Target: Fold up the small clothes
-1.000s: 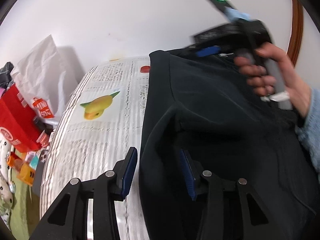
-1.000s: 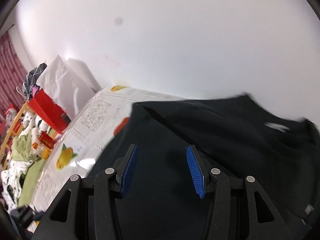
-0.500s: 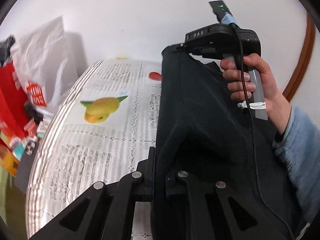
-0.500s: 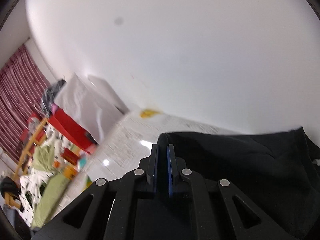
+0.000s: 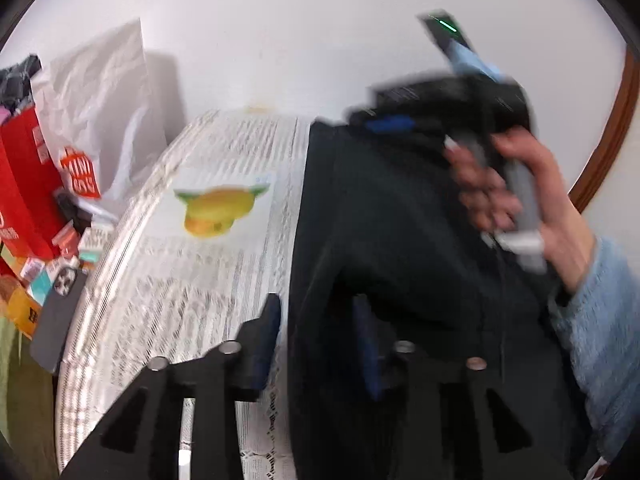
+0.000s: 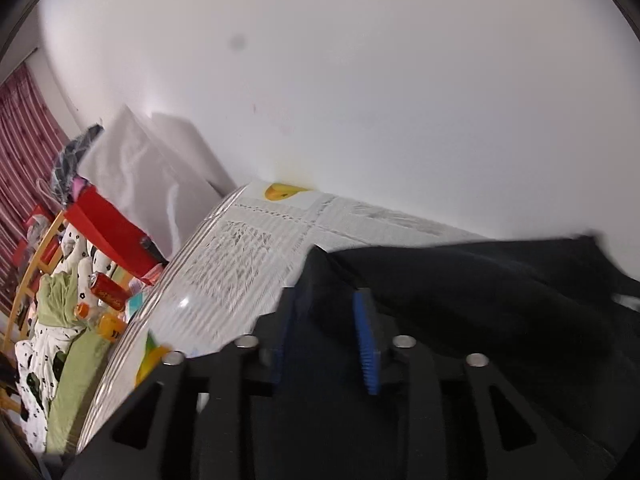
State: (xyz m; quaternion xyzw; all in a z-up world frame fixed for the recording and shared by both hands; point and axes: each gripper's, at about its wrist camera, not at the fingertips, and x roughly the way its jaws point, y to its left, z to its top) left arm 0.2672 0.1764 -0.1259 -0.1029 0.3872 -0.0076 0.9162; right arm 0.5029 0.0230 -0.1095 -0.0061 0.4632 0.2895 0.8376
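Both claws — left claw, right claw — are opening, releasing the dark garment's folded edge at lower centre; next, regrip for another fold.

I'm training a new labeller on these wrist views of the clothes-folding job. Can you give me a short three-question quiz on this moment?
1. True or false: the dark garment lies on a surface covered with printed newspaper.
2. What does the hand at the right of the left wrist view hold? A) a red box B) the right tongs C) a phone
3. Fill in: in the right wrist view, the fabric between the blue pads is the ____ garment.

Key
1. True.
2. B. The hand grips the handle of the right tongs, which reach over the garment's far edge.
3. Dark. The pads of both the left tongs and the right are opening, with the garment's edge between them.
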